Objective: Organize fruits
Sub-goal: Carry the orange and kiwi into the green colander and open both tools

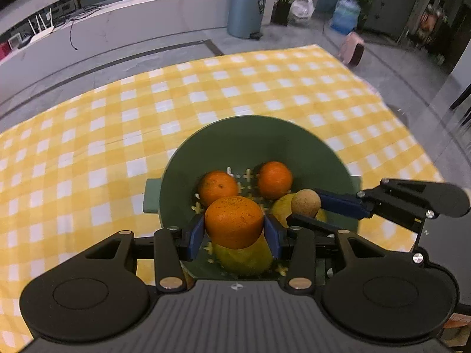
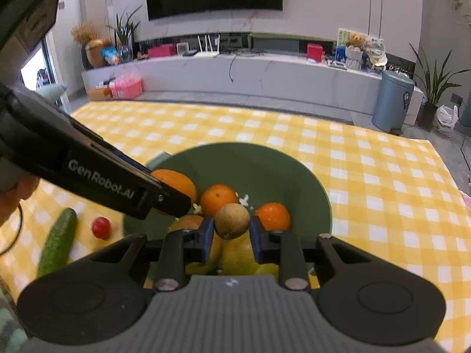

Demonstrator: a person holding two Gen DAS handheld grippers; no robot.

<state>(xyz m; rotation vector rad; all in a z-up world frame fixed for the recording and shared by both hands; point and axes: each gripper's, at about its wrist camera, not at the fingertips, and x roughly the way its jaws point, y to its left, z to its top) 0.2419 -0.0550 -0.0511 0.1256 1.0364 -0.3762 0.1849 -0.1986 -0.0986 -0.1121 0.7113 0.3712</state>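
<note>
Green colander: floor crowded with two oranges, yellow fruit beneath; far inner wall bare. Left tool and right tool both over near rim, just beside each other, little room between. Surface beyond colander open. Left side: cucumber, cherry tomato near the colander.

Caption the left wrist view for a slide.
Left gripper holds an orange above the green bowl of fruit.
</note>
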